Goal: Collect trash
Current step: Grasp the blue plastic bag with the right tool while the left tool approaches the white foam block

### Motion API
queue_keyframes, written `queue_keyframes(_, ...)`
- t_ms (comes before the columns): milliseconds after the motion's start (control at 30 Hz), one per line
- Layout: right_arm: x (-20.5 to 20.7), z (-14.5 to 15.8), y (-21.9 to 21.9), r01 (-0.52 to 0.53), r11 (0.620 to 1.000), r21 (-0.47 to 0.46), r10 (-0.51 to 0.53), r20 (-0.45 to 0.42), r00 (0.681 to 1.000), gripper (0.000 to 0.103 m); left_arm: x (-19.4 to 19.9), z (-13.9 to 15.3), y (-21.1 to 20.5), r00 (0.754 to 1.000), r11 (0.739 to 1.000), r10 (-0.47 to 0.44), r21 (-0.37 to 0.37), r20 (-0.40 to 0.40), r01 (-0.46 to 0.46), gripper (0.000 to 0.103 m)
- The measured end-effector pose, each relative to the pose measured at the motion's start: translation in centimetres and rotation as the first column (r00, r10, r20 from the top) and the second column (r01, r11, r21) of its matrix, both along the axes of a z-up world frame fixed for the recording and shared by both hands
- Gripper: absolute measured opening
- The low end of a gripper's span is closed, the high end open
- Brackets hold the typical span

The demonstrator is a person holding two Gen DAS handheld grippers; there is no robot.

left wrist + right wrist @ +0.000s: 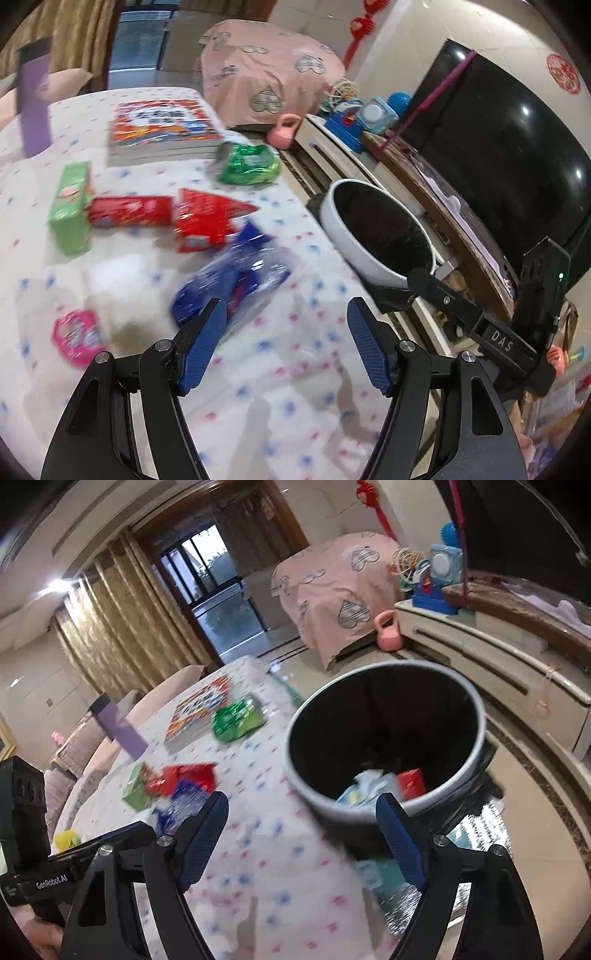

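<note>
- Blue ribbed pads of the left gripper stand wide apart at the bottom of the left wrist view, jaws released and holding nothing above the dotted tablecloth.
- Just beyond its left pad, up and to the left of centre, lies the blue wrapper; its long axis runs from lower left to upper right. I judge this the nearest piece, and the left hand the nearer one to it.
- Further up-frame sit the red wrappers, a green box and a green packet beside a book; a pink wrapper lies at lower left.
- The right gripper is likewise spread and empty, aimed toward the trash bin at centre-right of its view, some rubbish already inside.
- The bin stands just beside the table's edge, right of the wrappers.
</note>
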State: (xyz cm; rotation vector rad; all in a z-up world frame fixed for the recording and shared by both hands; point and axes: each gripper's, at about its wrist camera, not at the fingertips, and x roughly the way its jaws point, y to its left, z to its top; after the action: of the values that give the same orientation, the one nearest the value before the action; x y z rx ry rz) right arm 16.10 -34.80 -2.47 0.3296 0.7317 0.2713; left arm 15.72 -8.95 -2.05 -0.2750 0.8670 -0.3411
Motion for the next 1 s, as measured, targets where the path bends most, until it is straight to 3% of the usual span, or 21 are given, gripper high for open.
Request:
queue_keyframes(600,-1.9,-1.5,8.3,-0.138,0.99,-0.007,0.138,-0.044,0.989,0.084,-2.8,-1.5,8.3,0.986,0.986,0.164,-0.034,-0.033,-0.165,0.069)
queue_keyframes(1000,0.4,-2.7,9.8,-0.16,0.982,0.103,0.169,-0.077,0.983,0.083,-0.7,-3.3,9.7,0.98,0.982,0.174,-0.053,-0.1,-0.18,0.069)
